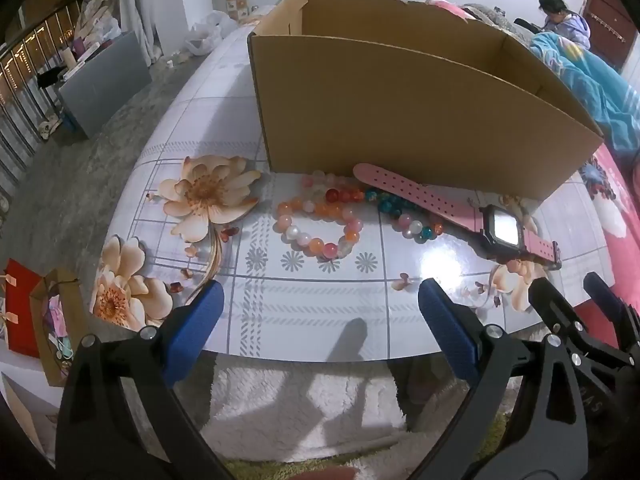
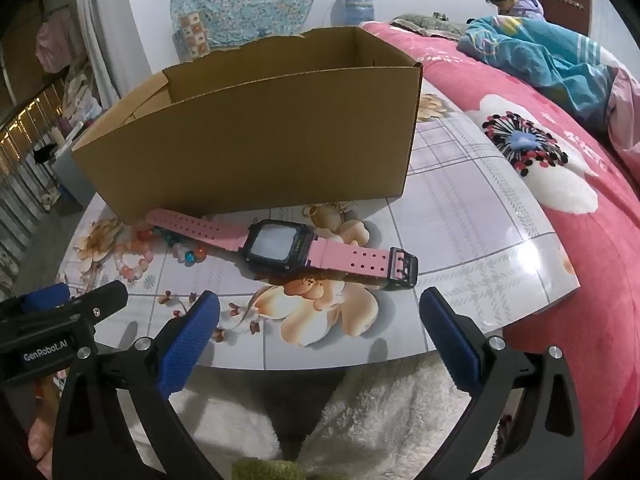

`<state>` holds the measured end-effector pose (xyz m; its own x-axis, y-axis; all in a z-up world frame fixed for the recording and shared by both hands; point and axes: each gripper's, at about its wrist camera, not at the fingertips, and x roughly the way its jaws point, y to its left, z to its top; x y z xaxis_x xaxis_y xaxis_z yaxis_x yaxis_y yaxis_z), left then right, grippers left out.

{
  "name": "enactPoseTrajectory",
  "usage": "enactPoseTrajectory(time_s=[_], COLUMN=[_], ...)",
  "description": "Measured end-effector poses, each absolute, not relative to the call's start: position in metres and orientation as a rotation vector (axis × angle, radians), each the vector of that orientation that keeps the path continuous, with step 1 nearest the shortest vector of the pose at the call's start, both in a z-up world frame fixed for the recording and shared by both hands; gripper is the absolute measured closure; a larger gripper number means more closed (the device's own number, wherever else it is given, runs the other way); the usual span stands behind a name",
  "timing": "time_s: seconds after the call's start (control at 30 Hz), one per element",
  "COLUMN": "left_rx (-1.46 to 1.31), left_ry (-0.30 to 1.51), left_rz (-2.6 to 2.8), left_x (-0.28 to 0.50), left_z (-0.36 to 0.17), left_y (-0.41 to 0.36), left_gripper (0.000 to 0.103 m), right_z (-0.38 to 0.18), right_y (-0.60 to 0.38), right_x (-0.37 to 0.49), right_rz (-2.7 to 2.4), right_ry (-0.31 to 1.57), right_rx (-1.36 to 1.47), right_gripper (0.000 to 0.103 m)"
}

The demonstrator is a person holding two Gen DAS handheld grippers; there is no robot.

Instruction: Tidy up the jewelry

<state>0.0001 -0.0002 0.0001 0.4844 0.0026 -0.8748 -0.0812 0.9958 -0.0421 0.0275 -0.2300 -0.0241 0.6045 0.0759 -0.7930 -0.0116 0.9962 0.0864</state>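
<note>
Two grippers: both held low at the near table edge, facing the cardboard box [image 1: 420, 112].
Left gripper [image 1: 320, 320]: jaws wide apart, nothing between them; blue pads hover over the near table rim.
Right gripper [image 2: 320, 328]: jaws wide apart too, empty; also seen at far right of the left view.
Table [image 2: 480, 208]: glossy top w/ flower print & grey grid lines; a red floral bed lies to its right.
Watch [image 2: 280, 246]: pink strap, black square case, lying flat, face up, just in front of the box. Long axis runs left-right across the right jaws, tilted a bit, buckle end nearer & to the right. Case sits straight ahead of the right jaws, so right gripper looks the nearer one for it.
Bead bracelets [image 1: 320, 224]: orange/pink/white loop plus a teal/red one, flat on table, straight ahead of the left jaws; far strap end of the watch touches or overlaps the teal beads.
Box: open top, tall near wall; inside floor not visible. Judged: items must be lifted over that wall.
Small gold-tone bits [image 2: 328, 210]: behind the watch by the box; too small to ID.
Writing: "GenRobot.AI" in white on the left gripper body [image 2: 44, 356], right view. Watch face: blank glare, no text readable.
</note>
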Motion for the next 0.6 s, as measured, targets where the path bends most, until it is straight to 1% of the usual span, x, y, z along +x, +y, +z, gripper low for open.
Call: enactPoseTrajectory(time_s=[0.4, 0.6], left_rx=[-0.082, -0.091], left_ry=[1.069, 1.070], left_rz=[0.050, 0.053], left_x=[-0.0001, -0.0008], left_z=[-0.0075, -0.0018], left_y=[0.0000, 0.0051], left_gripper=[0.009, 0.009], right_z=[-0.0188, -0.0220], right_y=[-0.2289, -0.2286], right_x=[0.0296, 0.0278], right_rz=[0.052, 0.054], right_ry=[0.924, 0.921], right_rx=[0.082, 0.083], right_gripper=[0.005, 0.005])
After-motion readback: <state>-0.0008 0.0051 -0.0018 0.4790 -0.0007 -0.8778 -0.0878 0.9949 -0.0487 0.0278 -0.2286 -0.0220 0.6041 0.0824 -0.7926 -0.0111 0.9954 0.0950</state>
